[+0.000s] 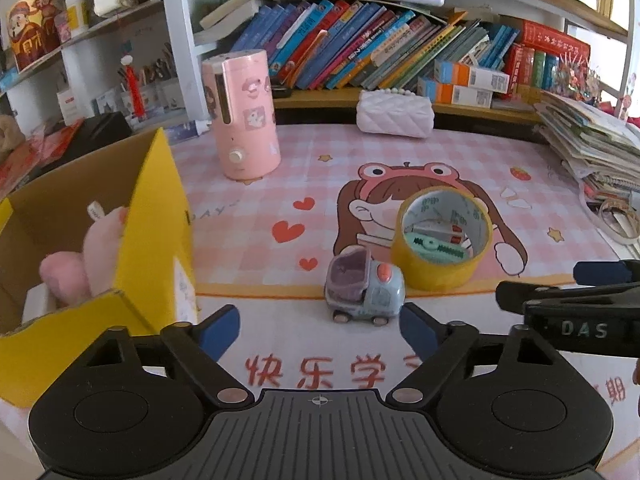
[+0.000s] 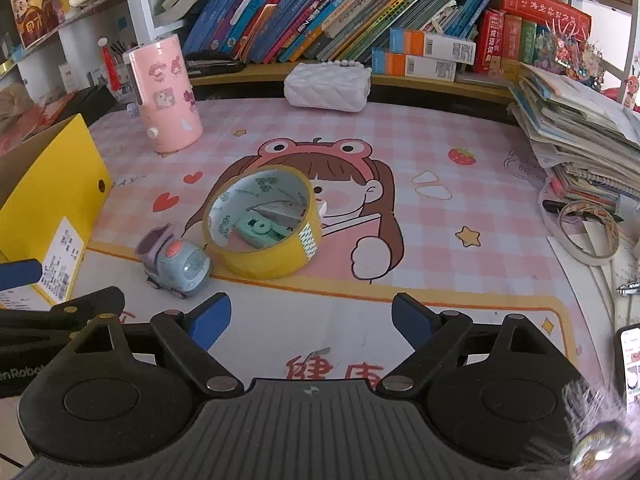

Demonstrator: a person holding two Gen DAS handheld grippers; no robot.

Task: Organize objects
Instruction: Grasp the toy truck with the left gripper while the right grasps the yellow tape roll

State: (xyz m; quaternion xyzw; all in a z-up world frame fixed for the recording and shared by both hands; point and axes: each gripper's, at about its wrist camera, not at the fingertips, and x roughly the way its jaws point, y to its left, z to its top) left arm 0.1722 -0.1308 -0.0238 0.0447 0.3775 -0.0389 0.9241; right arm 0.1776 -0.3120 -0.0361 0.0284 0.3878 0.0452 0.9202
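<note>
A small blue-grey toy truck [image 1: 364, 288] [image 2: 176, 262] stands on the pink cartoon desk mat [image 1: 248, 216] [image 2: 460, 200]. Right behind it lies a yellow tape roll [image 1: 444, 238] [image 2: 264, 222] with a mint-green gadget [image 1: 434, 250] [image 2: 260, 232] inside its ring. My left gripper [image 1: 320, 330] is open, nothing between its blue pads, just short of the truck. My right gripper [image 2: 311, 320] is also open and empty, nearer than the tape and to its right. A yellow cardboard box [image 1: 156, 216] [image 2: 52, 200] at the left holds a pink plush toy [image 1: 88, 252].
A pink cylindrical appliance [image 1: 244, 116] [image 2: 168, 96] and a white quilted pouch [image 1: 396, 112] [image 2: 328, 84] stand at the back, below a shelf of books [image 1: 360, 40] [image 2: 320, 16]. A stack of papers [image 1: 592, 144] [image 2: 580, 132] and thin tape rings [image 2: 584, 232] lie at the right; a phone [image 2: 630, 364] sits at the right edge.
</note>
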